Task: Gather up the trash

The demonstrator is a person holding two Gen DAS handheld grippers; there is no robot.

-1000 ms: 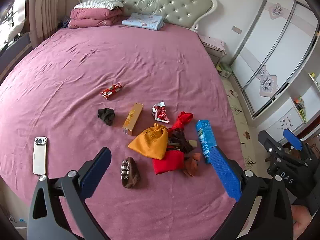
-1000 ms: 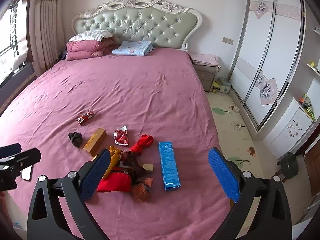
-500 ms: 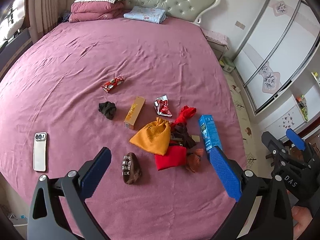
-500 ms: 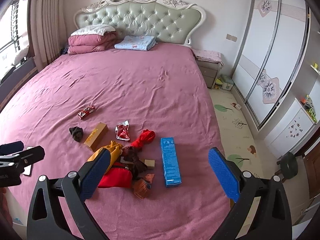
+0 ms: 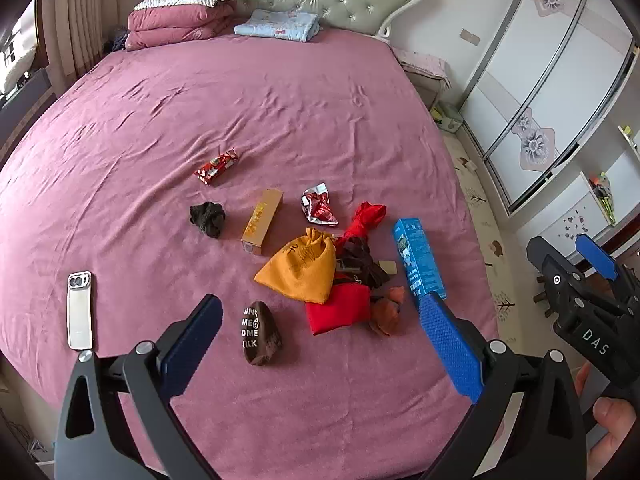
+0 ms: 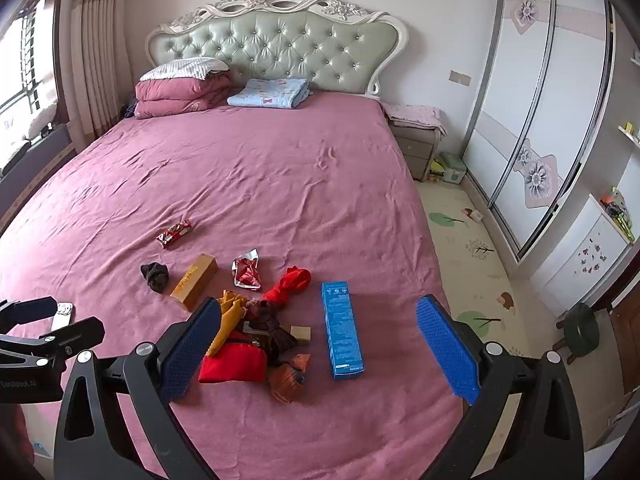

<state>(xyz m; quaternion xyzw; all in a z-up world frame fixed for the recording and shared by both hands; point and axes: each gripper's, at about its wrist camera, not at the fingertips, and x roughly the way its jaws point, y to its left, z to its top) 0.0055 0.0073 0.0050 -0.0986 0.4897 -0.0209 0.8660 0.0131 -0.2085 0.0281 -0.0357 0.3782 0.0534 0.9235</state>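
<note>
Both tongs are released, jaws spread wide, holding nothing: the left gripper (image 5: pixel 320 340) and the right gripper (image 6: pixel 318 346) hang above the near end of the bed (image 6: pixel 280 168). The trash lies on the pink sheet: a red candy wrapper (image 5: pixel 216 166) farthest out, a crumpled red-and-silver foil wrapper (image 5: pixel 319 210) beside a gold box (image 5: pixel 262 222), and a long blue box (image 6: pixel 342 330) at the right edge of a pile of pouches and socks (image 5: pixel 332 276).

A home bedroom. A wide bed (image 6: pixel 280 184) with a tufted headboard (image 6: pixel 276 54) fills it. A sliding wardrobe (image 6: pixel 544 120) stands beside.
</note>
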